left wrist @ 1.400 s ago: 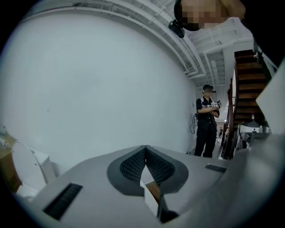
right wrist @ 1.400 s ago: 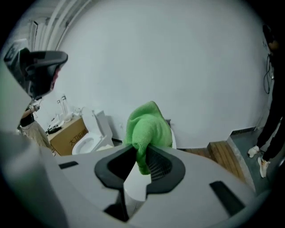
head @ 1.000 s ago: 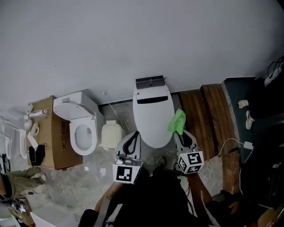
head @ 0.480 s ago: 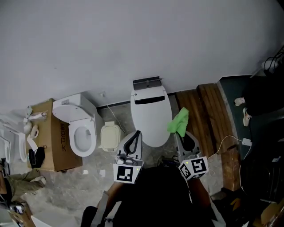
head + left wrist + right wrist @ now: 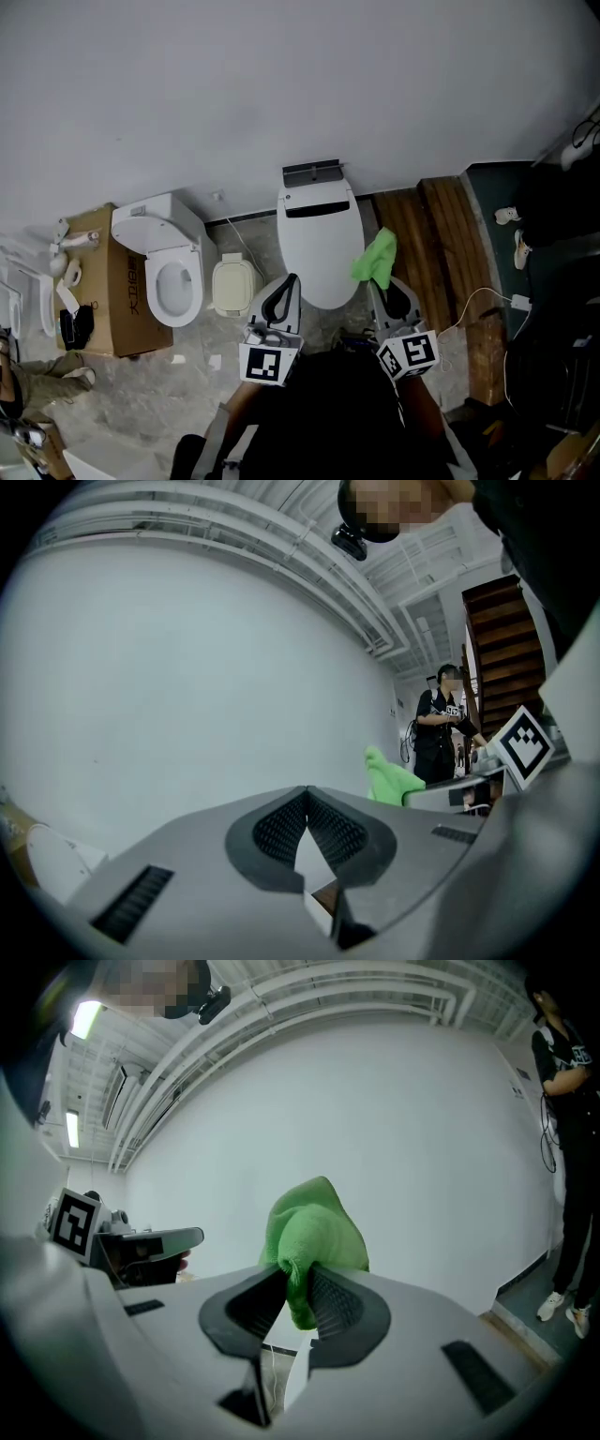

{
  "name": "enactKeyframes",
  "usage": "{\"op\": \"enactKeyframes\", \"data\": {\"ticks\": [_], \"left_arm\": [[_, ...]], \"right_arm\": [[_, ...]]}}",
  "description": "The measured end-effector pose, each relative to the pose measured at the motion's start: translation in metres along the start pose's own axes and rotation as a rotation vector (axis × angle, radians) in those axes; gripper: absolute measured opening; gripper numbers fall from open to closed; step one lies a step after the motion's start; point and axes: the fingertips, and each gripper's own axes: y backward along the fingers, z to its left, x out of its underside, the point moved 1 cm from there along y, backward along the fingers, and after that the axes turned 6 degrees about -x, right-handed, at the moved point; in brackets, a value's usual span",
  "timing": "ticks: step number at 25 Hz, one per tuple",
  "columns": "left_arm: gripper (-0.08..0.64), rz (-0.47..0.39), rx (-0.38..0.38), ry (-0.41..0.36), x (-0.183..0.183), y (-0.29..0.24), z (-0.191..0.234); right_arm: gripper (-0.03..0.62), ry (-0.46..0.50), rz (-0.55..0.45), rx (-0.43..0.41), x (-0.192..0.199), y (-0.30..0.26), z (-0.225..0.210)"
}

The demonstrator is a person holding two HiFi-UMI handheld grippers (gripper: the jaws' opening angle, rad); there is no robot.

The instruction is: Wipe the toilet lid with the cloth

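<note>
The white toilet with its lid (image 5: 321,244) down stands against the grey wall, straight ahead in the head view. My right gripper (image 5: 385,281) is shut on a bright green cloth (image 5: 376,258), which hangs by the lid's right edge; in the right gripper view the cloth (image 5: 314,1237) bulges up out of the closed jaws. My left gripper (image 5: 286,286) is shut with nothing in it and hovers at the lid's near left corner. In the left gripper view its jaws (image 5: 307,803) meet at the tips, and the green cloth (image 5: 392,778) shows off to the right.
A second white toilet (image 5: 167,267) with its seat open sits left, beside a cardboard box (image 5: 111,281). A small cream lid (image 5: 233,286) lies on the floor between the toilets. Wooden boards (image 5: 441,253) and a white cable (image 5: 483,305) lie right. A person (image 5: 441,724) stands far off.
The right gripper with the cloth has shifted slightly right and up from a second ago. The left gripper has barely moved.
</note>
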Motion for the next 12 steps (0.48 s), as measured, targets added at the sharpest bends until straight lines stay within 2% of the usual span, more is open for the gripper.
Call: {"op": "enactKeyframes", "data": {"ticks": [12], "left_arm": [[0.009, -0.006, 0.003, 0.008, -0.0017, -0.0059, -0.0033]], "right_arm": [[0.084, 0.016, 0.001, -0.001, -0.0020, -0.0006, -0.0054]]}}
